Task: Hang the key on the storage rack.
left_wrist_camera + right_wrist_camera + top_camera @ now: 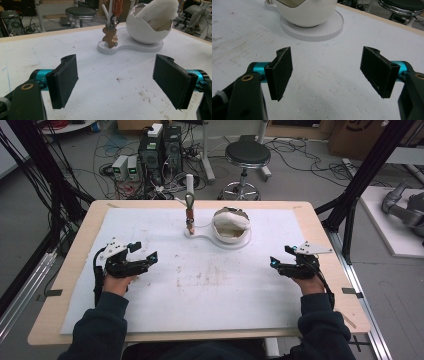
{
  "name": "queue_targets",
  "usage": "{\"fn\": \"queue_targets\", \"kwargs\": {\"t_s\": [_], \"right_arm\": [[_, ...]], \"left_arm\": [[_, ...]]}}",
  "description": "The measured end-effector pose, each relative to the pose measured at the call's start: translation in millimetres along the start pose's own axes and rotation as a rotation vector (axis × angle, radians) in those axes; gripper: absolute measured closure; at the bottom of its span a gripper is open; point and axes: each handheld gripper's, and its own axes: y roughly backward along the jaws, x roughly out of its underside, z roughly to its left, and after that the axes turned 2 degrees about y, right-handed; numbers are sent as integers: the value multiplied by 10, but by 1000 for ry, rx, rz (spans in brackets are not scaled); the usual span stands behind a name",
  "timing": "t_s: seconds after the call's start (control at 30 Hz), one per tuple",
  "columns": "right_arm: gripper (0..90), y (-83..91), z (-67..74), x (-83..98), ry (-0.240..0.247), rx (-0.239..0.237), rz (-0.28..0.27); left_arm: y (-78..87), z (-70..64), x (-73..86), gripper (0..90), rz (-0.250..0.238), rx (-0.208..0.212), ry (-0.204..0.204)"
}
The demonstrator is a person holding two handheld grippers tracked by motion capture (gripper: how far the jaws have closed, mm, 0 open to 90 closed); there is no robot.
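The left gripper [145, 256], black with teal joints, is held above the white foam mat [200, 290] with its jaws spread wide and nothing between them; in the left gripper view [115, 80] only bare, scuffed mat lies in the gap. The right gripper [278, 263] is likewise released, jaws well apart over bare mat, as the right gripper view [327, 72] shows.

The landmark is the white egg-shaped bowl [231, 232], cracked open at the top, standing on a white flat base [200, 237] at the far middle of the mat. A fluffy white pad [160, 12] fills the bowl's opening. Just beside the bowl, on the narrower end of the same base, a slim white post [190, 185] rises, and a small brown bear-shaped charm [110, 37] hangs from it on a metal clip, its feet close to the base.

Both grippers sit nearer the person than the bowl, one to each side of it and well apart from it. Beyond the bowl, off the wooden table [75, 265], stand a black round stool [247, 155] and computer towers [160, 150] among floor cables.
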Motion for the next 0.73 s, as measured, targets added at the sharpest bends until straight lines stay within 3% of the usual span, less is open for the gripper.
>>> {"fn": "queue_targets", "kwargs": {"t_s": [0.73], "right_arm": [[264, -16, 0, 3, -7, -7, 3]], "left_arm": [[-12, 8, 7, 202, 7, -13, -5]]}}
